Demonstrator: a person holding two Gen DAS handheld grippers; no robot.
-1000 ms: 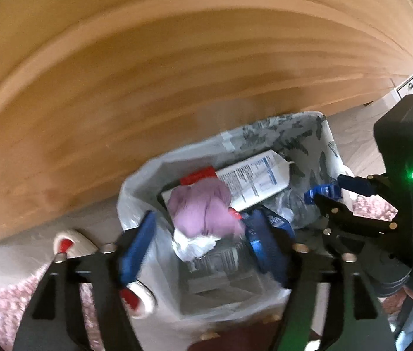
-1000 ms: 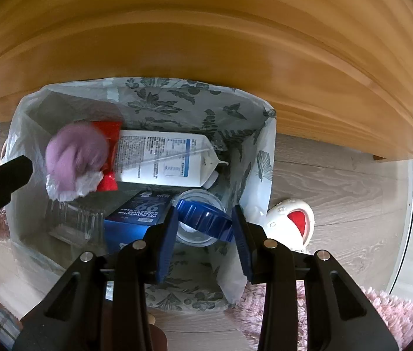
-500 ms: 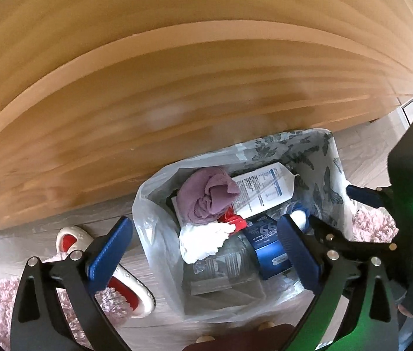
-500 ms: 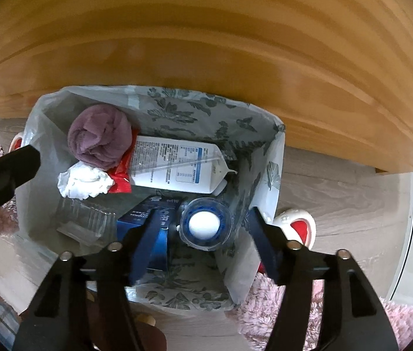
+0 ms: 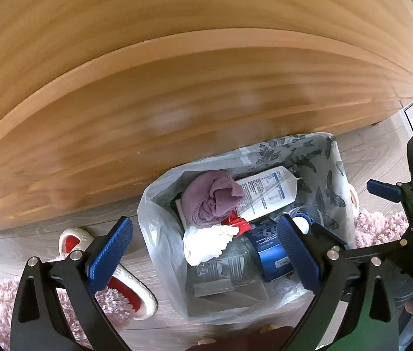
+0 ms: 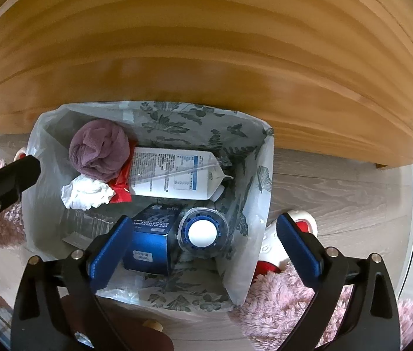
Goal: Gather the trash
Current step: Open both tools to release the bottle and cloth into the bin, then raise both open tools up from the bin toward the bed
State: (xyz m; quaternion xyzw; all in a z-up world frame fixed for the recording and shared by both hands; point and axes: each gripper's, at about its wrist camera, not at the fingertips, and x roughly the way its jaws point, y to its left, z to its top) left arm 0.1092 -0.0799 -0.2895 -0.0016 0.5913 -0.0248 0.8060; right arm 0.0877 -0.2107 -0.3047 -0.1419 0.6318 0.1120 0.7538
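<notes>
— Between the jaws of the right gripper [image 6: 203, 248], what is there?
— Nothing is pinched. Its jaws have just been opening and now stand spread wide above the trash bag [image 6: 253, 204], a leaf-printed plastic bag on the wooden floor [image 6: 338, 193]. Straight below the gap stands a clear cup with a blue rim and white lid [image 6: 202, 232], and beside it, nearer the left jaw, lies a blue box [image 6: 151, 242].
— And the left gripper [image 5: 205, 251]?
— Spread just as wide, having opened within the last second, and empty. Its jaws frame the same bag from the other side.
— What else is in the bag?
— Beyond the jaws lie a white carton [image 6: 174, 177] on its side, a bunched purple cloth [image 6: 99, 150], a crumpled white tissue [image 6: 86, 194] and a red wrapper [image 6: 121, 187] partly under them. A clear plastic tray [image 6: 85, 226] sits low and is hard to make out.
— Outside it?
— A red-and-white slipper [image 5: 127, 280] behind the left jaw, on a pink rug [image 6: 279, 307]; another is half hidden by the bag.
</notes>
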